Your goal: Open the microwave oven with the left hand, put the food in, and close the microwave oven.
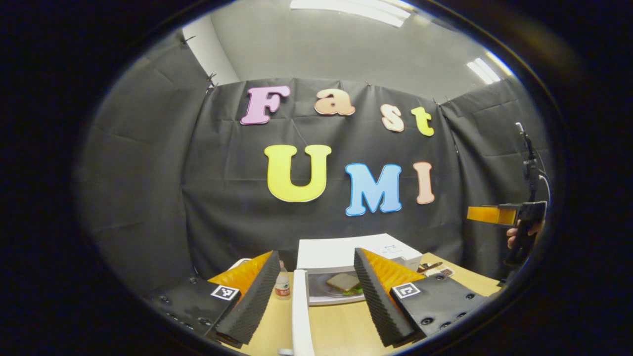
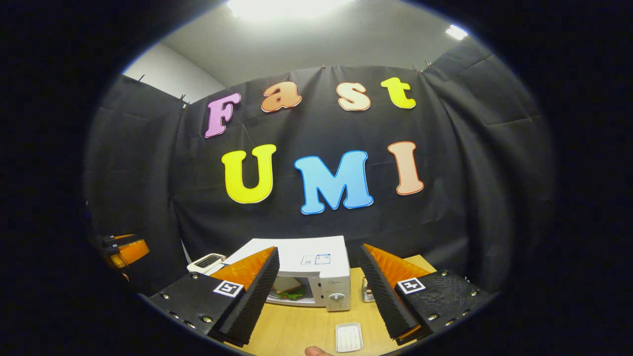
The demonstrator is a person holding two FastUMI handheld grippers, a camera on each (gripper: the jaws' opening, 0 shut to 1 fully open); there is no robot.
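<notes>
The white microwave (image 1: 341,249) stands on the wooden table (image 1: 336,326) with its door (image 1: 299,311) swung open and seen edge-on. Inside, a sandwich (image 1: 342,282) lies on a plate (image 1: 326,295). My left gripper (image 1: 315,262) is open in front of it; the door's edge stands between its fingers (image 1: 252,301), apart from both pads. In the right gripper view the microwave (image 2: 316,264) and sandwich (image 2: 286,286) sit ahead of my open, empty right gripper (image 2: 319,249). A hand holds the right gripper (image 1: 494,214) up at the far right. The left gripper (image 2: 126,251) shows at the far left.
A small bottle (image 1: 282,283) stands left of the microwave, and a white appliance (image 2: 206,262) sits behind that side. Small items (image 1: 435,269) lie right of the microwave. A white tray (image 2: 348,337) rests on the table near the front, a fingertip (image 2: 316,351) beside it.
</notes>
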